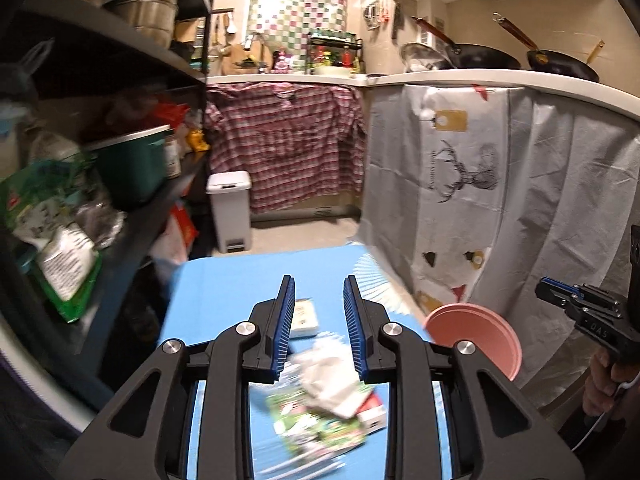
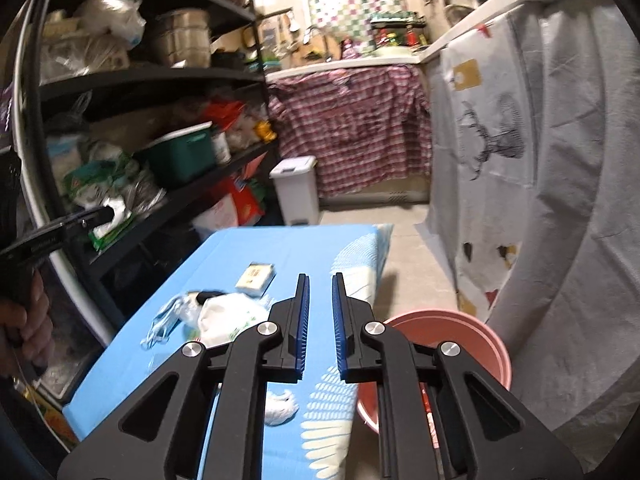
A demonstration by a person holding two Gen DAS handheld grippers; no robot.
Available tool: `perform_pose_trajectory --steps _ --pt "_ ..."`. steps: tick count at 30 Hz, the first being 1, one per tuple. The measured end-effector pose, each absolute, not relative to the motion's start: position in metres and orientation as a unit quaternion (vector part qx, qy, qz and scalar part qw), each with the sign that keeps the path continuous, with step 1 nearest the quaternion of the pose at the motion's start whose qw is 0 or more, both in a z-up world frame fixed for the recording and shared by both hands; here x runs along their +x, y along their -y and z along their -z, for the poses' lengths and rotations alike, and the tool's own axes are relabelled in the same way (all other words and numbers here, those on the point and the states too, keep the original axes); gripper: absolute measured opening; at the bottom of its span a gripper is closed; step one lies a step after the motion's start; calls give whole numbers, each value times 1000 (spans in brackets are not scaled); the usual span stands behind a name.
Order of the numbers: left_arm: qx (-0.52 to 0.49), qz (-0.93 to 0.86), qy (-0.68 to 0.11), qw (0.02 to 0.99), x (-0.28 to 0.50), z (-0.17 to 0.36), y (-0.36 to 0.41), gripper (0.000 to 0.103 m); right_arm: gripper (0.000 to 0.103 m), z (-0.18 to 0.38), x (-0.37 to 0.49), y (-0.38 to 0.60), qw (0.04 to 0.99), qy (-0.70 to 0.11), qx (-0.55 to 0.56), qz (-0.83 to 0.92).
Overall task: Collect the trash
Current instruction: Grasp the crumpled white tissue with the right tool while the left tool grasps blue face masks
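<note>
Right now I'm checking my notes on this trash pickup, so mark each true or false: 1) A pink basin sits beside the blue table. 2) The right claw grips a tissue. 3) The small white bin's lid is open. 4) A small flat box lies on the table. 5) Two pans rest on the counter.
1) True: the pink basin stands at the blue table's edge.
2) False: the right claw holds nothing; a crumpled tissue lies on the table below it.
3) False: the white bin has its lid shut.
4) True: the small box lies flat.
5) True: two pans sit there.
</note>
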State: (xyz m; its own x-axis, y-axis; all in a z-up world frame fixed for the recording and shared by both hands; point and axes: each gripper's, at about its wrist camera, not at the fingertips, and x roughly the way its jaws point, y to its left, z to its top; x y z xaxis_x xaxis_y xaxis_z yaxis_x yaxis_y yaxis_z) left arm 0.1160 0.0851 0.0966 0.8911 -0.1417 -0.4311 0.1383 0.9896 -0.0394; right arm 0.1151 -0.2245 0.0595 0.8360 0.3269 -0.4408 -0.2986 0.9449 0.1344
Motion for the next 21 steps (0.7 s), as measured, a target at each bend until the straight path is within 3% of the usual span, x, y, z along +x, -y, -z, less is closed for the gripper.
perform_pose_trajectory --steps 8,21 --pt "-44 46 -277 959 111 -26 -141 25 12 -30 115 192 941 -275 -2 -195" --pt "-44 23 -303 952 133 9 -174 25 14 28 126 162 919 -339 -43 -196"
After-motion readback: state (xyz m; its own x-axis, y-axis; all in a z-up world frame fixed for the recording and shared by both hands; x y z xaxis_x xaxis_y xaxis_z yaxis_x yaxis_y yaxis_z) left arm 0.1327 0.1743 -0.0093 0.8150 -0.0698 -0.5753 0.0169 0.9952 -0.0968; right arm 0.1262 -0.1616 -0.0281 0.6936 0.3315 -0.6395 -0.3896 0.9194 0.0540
